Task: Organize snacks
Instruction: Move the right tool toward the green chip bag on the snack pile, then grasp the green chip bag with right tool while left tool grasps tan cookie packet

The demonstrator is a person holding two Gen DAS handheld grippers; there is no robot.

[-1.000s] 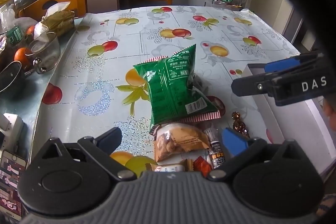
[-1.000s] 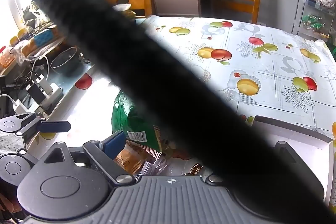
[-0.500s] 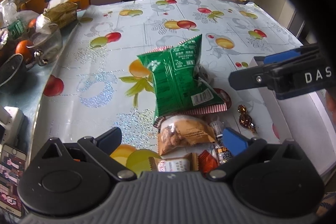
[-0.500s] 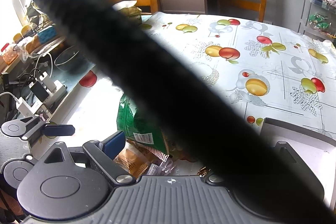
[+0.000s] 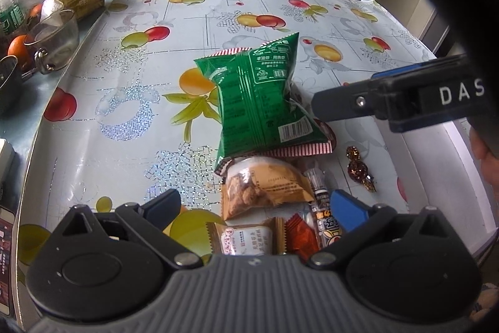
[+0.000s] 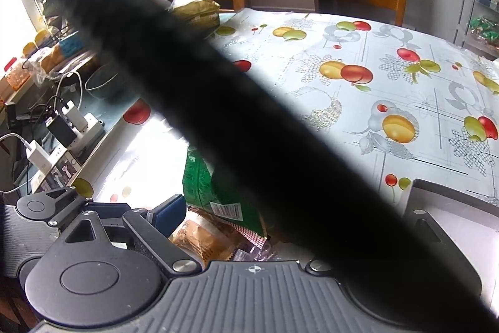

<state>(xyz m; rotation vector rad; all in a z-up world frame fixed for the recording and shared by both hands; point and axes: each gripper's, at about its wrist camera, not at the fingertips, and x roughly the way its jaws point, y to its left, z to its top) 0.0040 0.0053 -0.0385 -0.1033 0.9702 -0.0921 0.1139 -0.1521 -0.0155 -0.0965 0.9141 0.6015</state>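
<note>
- One green snack bag lies on the fruit-print tablecloth, long axis running away from the camera, barcode end nearest; a red-striped packet shows under it.
- Nearer lie one tan cookie pouch, one brown-edged wafer packet, one red wrapper, one tube-shaped snack and two gold-foil candies.
- The left gripper is spread wide, empty, flanking these packets.
- The right gripper is half hidden by a black strap; its opening cannot be told.
- A white box stands to the right.

We see a puffy green snack bag lying flat, smaller brown packets heaped at its six o'clock.
</note>
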